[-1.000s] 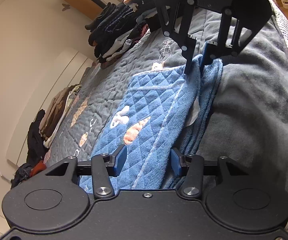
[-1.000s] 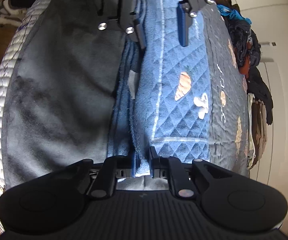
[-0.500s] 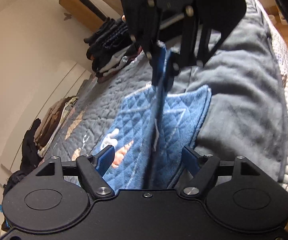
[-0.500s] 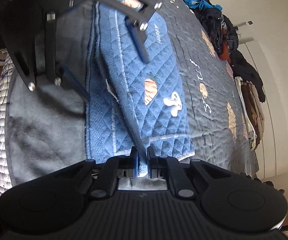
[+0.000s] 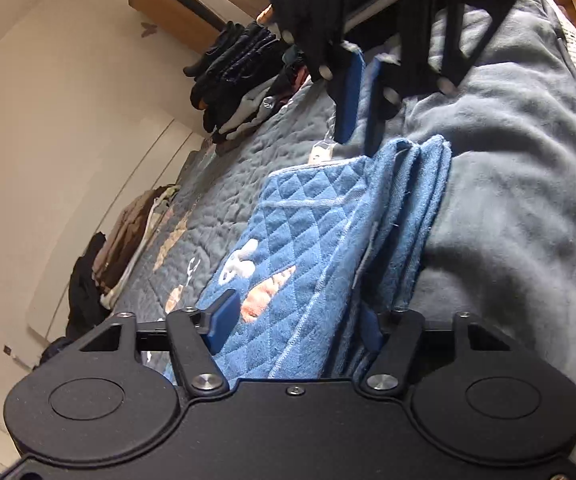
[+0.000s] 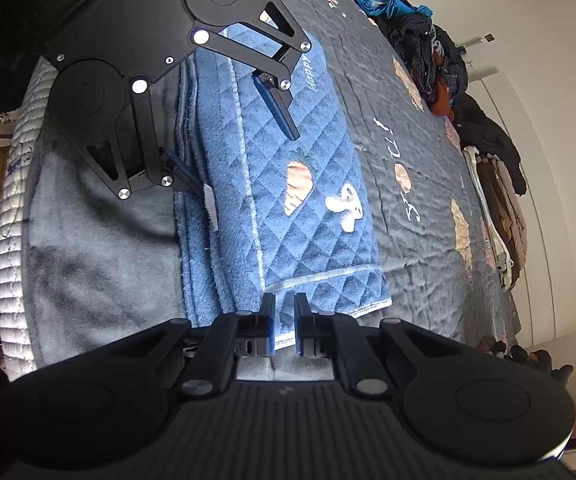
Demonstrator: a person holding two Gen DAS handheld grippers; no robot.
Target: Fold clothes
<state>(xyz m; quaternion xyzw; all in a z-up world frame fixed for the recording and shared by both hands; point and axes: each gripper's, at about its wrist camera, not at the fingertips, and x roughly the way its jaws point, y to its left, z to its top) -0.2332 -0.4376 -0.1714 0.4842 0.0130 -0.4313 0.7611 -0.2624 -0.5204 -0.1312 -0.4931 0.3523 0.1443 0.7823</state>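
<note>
A blue quilted garment [image 5: 308, 248] with carrot and rabbit patches lies folded into a long strip on the bed; it also shows in the right wrist view [image 6: 288, 184]. My left gripper [image 5: 296, 320] is open, its fingers astride the near end of the strip, and it appears in the right wrist view [image 6: 243, 152]. My right gripper [image 6: 284, 320] has a narrow gap between its fingers and holds nothing, just above the strip's other end. It appears in the left wrist view [image 5: 362, 100] hovering over the far end.
A grey fleece blanket [image 5: 520, 184] lies beside the garment toward the bed edge. The grey quilted bedspread [image 6: 416, 168] carries piles of dark clothes [image 5: 239, 76] and brown clothes [image 5: 131, 240] along the wall side. A white wall runs behind.
My right gripper has let go of the garment's edge, which now lies folded flat. The right gripper has lifted slightly. My left gripper stays open over the near end.
</note>
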